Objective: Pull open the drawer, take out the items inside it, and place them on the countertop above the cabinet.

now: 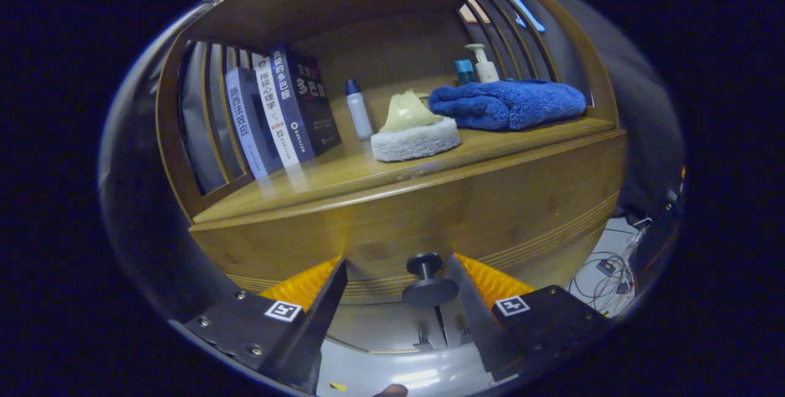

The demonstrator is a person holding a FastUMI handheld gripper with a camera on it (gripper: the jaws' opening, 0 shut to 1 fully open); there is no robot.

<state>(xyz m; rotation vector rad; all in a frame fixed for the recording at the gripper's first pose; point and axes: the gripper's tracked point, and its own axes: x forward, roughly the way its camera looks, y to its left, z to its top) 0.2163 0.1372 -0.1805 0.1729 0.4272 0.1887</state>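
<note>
Presently, the gripper (402, 289) stood wide open, its two fingers (325, 305) spread on either side of the dark round drawer knob (427, 277). The knob sat between the fingers, closer to the right one, and whether that finger touched it could not be determined; neither finger pressed on it. The gripper held nothing. The knob projected from the wooden drawer front (429, 213), which appeared closed, so the drawer's contents were not visible. Above the knob ran the countertop (343, 173) of the cabinet. On it, up and left of the knob, several books (279, 108) stood upright with a small white bottle (357, 110) beside them. Directly above the knob rested a scrubbing pad (415, 130); up and right of it lay a folded blue towel (506, 102), with a pump bottle (484, 65) behind.
</note>
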